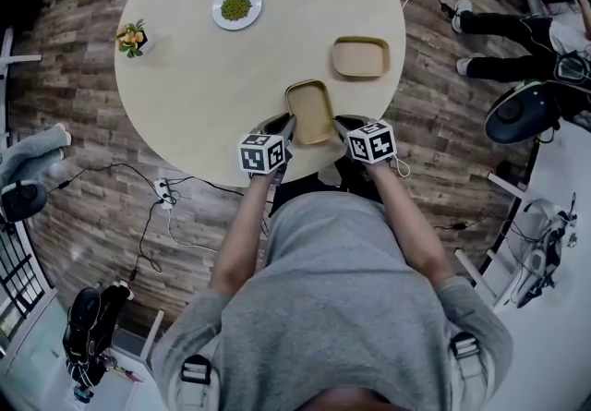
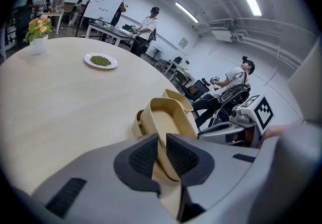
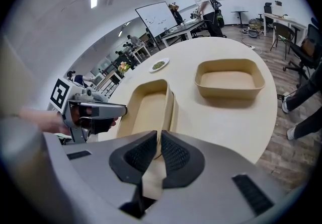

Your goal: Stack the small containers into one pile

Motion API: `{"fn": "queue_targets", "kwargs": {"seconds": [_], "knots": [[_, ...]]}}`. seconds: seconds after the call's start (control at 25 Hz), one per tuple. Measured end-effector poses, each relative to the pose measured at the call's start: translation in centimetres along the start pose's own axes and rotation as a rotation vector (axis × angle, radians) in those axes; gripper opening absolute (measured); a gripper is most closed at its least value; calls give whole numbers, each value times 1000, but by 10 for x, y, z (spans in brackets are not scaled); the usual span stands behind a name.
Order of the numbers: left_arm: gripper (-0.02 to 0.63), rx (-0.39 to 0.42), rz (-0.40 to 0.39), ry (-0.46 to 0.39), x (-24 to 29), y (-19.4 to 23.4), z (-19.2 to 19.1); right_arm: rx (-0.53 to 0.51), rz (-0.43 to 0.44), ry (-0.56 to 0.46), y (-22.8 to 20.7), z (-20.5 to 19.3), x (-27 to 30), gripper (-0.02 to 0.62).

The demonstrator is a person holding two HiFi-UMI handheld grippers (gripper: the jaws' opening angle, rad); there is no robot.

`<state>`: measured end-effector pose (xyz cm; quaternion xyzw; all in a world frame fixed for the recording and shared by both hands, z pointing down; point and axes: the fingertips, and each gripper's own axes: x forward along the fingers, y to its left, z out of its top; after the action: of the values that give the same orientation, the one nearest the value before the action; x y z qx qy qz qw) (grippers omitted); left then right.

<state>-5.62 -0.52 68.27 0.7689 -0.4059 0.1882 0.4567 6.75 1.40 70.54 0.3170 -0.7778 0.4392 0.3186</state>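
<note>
Tan container (image 1: 310, 111) at the near table (image 1: 185, 95) edge, pinched from both sides. My left gripper (image 2: 161, 148) is narrow on its left rim, my right gripper (image 3: 158, 148) narrow on its right rim. The right gripper view shows the second container (image 3: 229, 81) whole, ahead-right. The left gripper view shows only a sliver of it.

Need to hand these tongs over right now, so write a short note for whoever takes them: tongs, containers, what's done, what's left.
Left tongs: shut on the near container, on its near rim.
Right tongs: shut on the same rim, beside the left.
Near container: at the table's near edge. Its rim looks doubled in both gripper views, so it may be two already nested; I cannot tell.
Far container: alone on the table, farther out to the right, touching nothing.
Done: both grips set.
Left: probably set one container into the other to make one pile, then let go.
</note>
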Motion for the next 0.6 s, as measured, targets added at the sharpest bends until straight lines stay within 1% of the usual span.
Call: {"fn": "queue_targets", "kwargs": {"seconds": [0.32, 0.6], "knots": [[66, -6, 5, 21, 6, 10, -6, 10, -2, 26, -4, -4, 12, 35], [68, 48, 38, 36, 13, 12, -11, 14, -14, 25, -8, -8, 14, 38]]}}
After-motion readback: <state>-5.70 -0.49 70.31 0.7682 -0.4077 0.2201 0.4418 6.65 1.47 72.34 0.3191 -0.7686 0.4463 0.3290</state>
